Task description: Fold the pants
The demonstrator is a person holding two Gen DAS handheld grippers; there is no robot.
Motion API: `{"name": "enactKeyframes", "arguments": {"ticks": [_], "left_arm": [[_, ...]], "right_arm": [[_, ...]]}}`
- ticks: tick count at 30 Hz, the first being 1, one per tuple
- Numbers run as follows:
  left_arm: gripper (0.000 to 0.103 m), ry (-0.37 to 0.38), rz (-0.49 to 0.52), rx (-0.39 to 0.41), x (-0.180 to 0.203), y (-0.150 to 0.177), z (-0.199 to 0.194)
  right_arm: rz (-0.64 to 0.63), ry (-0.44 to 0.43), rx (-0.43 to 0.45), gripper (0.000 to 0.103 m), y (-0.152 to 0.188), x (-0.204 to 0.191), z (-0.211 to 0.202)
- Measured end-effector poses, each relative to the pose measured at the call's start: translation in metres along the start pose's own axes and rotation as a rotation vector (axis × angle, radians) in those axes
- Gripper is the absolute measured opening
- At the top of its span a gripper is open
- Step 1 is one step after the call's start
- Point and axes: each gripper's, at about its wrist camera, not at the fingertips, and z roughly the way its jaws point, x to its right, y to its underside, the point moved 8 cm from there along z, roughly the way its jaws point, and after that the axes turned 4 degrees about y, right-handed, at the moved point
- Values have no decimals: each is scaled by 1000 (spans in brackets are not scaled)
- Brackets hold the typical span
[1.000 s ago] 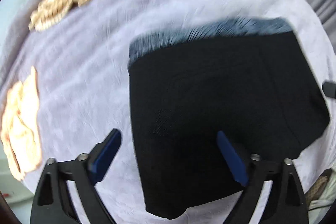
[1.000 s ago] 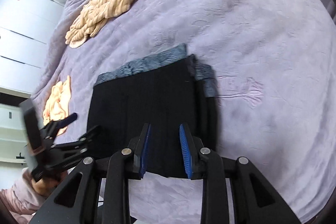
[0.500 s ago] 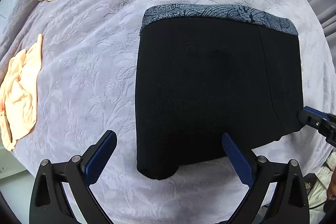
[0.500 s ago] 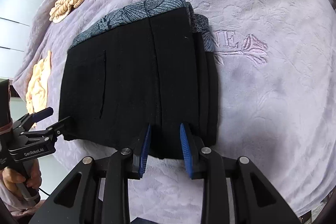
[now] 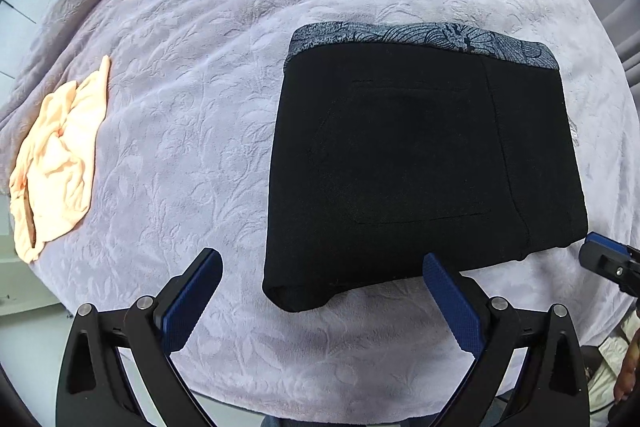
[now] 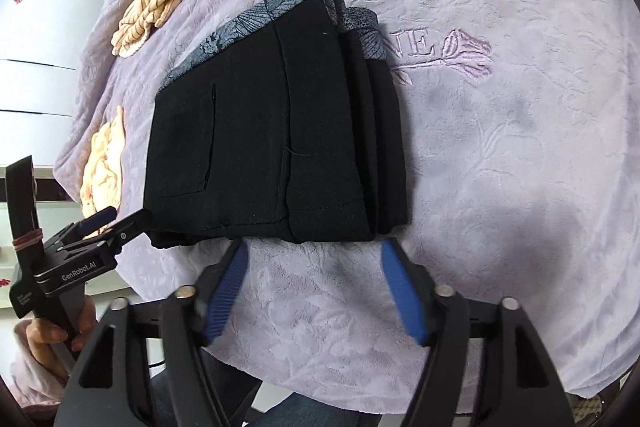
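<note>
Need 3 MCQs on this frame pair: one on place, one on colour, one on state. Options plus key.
1. Where do the black pants lie?
A. flat on the lilac blanket
B. over a chair
C. on the floor

2. What colour is the patterned band along the pants' far edge?
A. red
B. grey-blue
C. green

3. What state are the right tongs in?
A. shut on the pants
B. shut on nothing
C. open, with nothing between the pads

Key:
1 A, the folded pants rest on the embossed blanket.
2 B, a grey-blue leaf print shows in both views.
3 C, the blue pads stand wide apart, just short of the pants' near edge; the jaws have just been opening.
</note>
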Motion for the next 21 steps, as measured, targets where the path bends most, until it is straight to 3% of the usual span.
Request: {"name": "enactKeyframes", "arguments": {"ticks": [5,11,21], "left_arm": [[101,44,-32,-17,-1,-2,6],[101,-8,-29,0,-7,-27,3],[101,-48,-3,-39,10,-22,6]], "right_arm": [[-11,-49,17,78,-7,0,-1],[-20,-29,21,78,-21,10,-3],[43,-93,7,78,-25,18,0]]}}
